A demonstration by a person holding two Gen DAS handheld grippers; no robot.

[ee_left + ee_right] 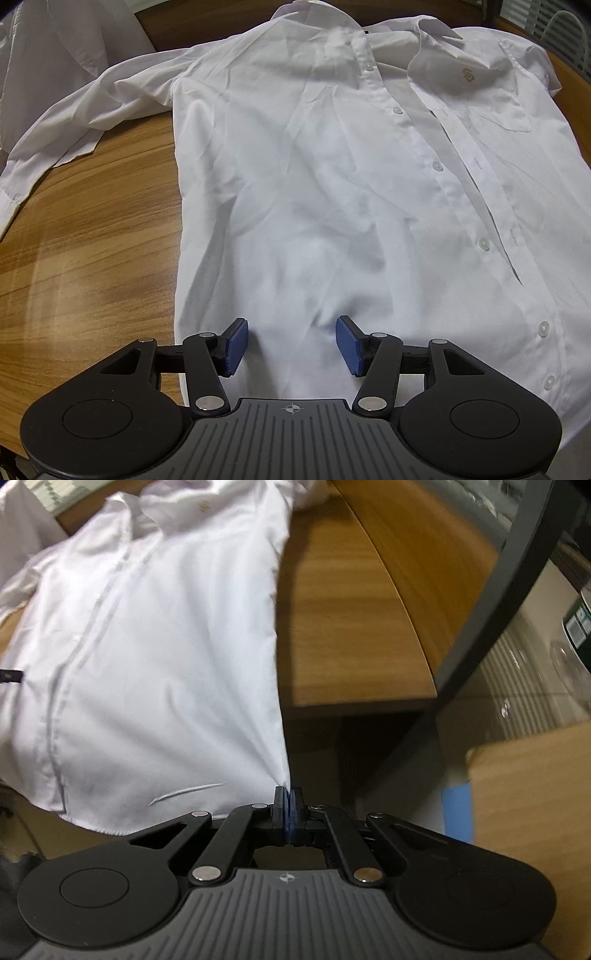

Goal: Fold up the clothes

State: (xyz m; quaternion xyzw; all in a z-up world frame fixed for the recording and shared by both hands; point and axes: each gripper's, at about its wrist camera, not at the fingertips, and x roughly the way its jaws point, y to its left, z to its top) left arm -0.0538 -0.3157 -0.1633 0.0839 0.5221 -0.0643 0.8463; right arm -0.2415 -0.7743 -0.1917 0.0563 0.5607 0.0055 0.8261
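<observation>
My left gripper (291,343) hangs wide open over the hem, gripping nothing. My right gripper (288,805) is clamped on the hem corner. One white shirt (332,184) lies face-up on the table (92,221); six buttons visible.

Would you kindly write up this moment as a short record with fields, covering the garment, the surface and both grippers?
garment: white shirt, button-up, spread front side up, wrinkled
shirt details: collar at the far end, small logo on the chest
sleeve: one sleeve trails off to the side over the wood
surface: wooden table
left gripper: open, over the shirt's near hem, nothing between its pads
right gripper: shut on the shirt's near side edge, at the table's front edge
second garment: another white cloth lies at the far corner
</observation>
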